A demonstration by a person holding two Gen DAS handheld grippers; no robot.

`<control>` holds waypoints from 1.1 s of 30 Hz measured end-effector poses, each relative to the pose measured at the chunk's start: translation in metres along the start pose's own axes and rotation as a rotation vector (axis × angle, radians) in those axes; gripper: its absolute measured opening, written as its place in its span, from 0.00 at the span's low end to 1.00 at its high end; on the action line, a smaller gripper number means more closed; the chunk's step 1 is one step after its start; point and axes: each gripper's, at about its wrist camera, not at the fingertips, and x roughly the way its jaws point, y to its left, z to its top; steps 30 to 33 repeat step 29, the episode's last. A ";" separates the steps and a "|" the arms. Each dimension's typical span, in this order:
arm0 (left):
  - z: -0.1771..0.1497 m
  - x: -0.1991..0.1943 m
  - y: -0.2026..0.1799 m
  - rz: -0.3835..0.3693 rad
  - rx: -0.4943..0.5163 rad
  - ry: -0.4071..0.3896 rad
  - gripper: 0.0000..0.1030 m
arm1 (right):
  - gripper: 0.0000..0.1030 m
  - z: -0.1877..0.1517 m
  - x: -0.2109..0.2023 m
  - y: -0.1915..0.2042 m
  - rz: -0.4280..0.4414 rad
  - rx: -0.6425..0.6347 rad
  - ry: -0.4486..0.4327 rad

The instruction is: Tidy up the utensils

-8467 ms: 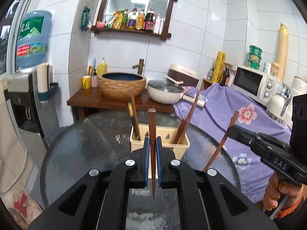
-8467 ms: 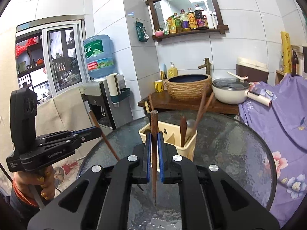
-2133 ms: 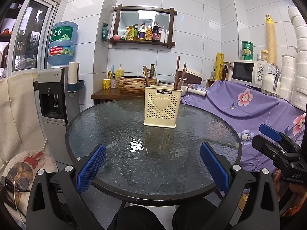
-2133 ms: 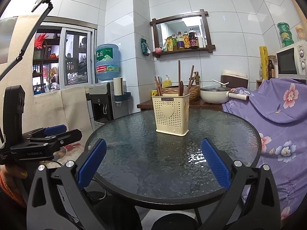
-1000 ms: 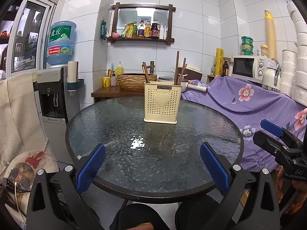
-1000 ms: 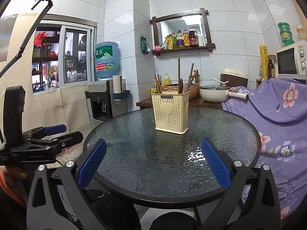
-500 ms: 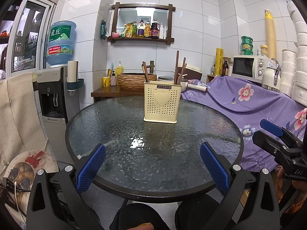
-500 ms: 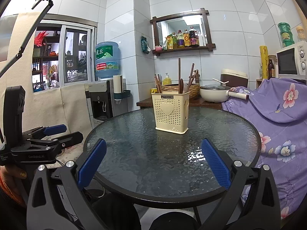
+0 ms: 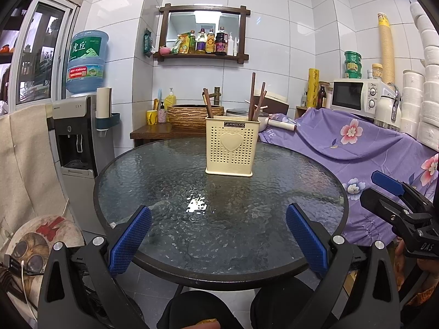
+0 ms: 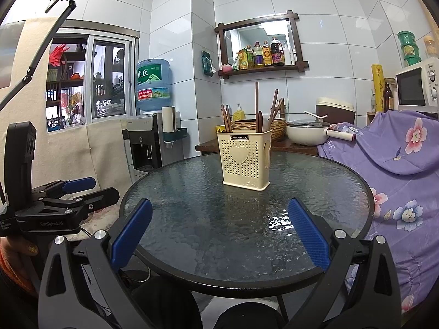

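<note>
Round glass table (image 9: 170,181) fronts both hand-held grippers, left (image 9: 218,240) and right (image 10: 219,237), spread wide, level, empty.

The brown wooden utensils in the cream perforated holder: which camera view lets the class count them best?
The right wrist view: the brown wooden utensils spread apart against white tile above the cream perforated holder, and a spoon-like rounded head shows. In the left wrist view the utensils bunch together and overlap the clutter behind.
</note>
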 end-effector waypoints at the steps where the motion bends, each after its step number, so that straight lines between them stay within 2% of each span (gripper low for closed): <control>1: 0.000 0.000 0.000 -0.001 0.000 0.000 0.94 | 0.94 0.000 0.000 0.000 0.000 0.000 0.000; 33: -0.002 -0.002 -0.005 -0.004 0.015 -0.001 0.94 | 0.94 -0.002 0.001 0.000 0.000 0.001 0.002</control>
